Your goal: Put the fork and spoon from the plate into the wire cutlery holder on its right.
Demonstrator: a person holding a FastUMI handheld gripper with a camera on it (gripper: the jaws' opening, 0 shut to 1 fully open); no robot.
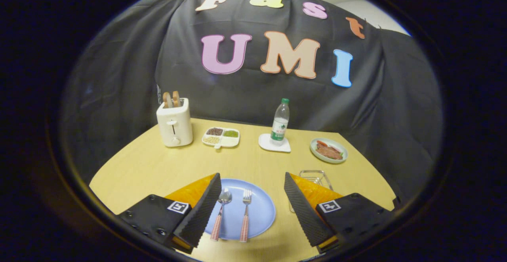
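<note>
A blue plate [259,210] lies on the wooden table, between my fingers. On it rest a spoon [220,213] and a fork [245,214], side by side, both with checked handles pointing toward me; the spoon is on the left. The wire cutlery holder [313,176] stands just right of the plate, partly hidden behind my right finger. My gripper [252,179] hovers above the plate, open wide, with nothing between its fingers.
At the back of the table stand a white toaster [174,126] with bread slices, a divided dish of beans [221,137], a water bottle [280,124] on a white coaster, and a small plate of food [328,150] at the right.
</note>
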